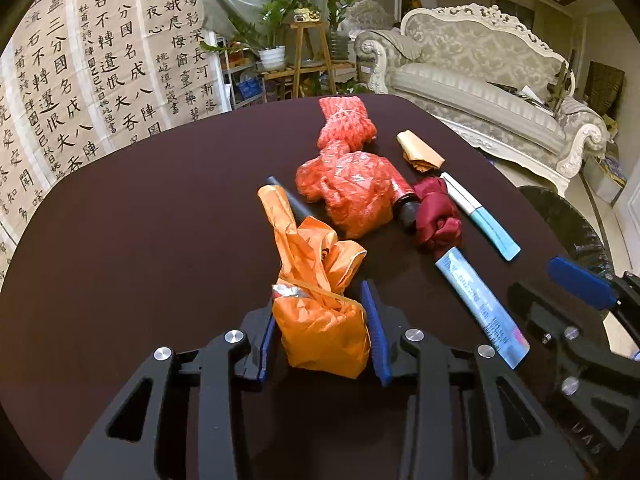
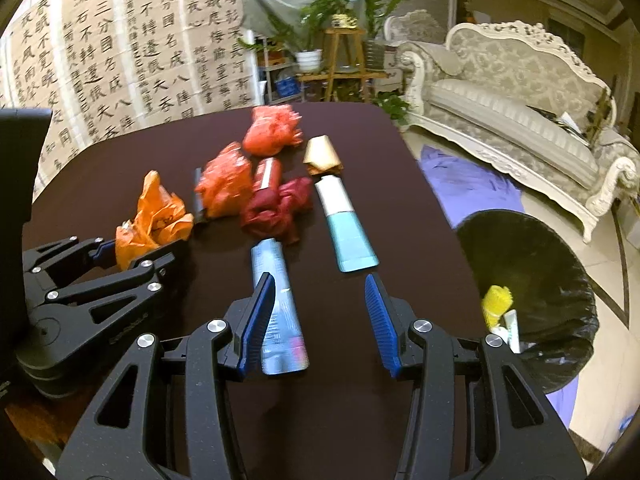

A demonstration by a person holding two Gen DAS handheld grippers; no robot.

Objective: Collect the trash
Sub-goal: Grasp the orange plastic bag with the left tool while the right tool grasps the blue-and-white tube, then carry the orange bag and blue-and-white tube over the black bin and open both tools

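A crumpled orange plastic bag (image 1: 320, 328) lies on the dark brown table (image 1: 140, 240), and my left gripper (image 1: 320, 296) is shut on its near end, both blue pads pressing its sides. The right wrist view shows the same grip, orange bag (image 2: 152, 220) in the left gripper (image 2: 114, 250). My right gripper (image 2: 320, 280) hovers open over the table. A light blue tube (image 2: 276, 308) lies between its jaws, close to the left pad (image 2: 256, 320) and not pinched. Beyond it lies a white and teal tube (image 2: 348, 224).
Two red plastic bags (image 1: 352, 192) (image 1: 344, 120), a dark red wad (image 1: 436, 212), a tan paper scrap (image 1: 420, 152) and a small red bottle (image 1: 404, 196) crowd the table's middle. A black-lined trash bin (image 2: 532, 264) holding yellow trash (image 2: 496, 304) stands off the right edge. A sofa (image 2: 520, 92) is behind.
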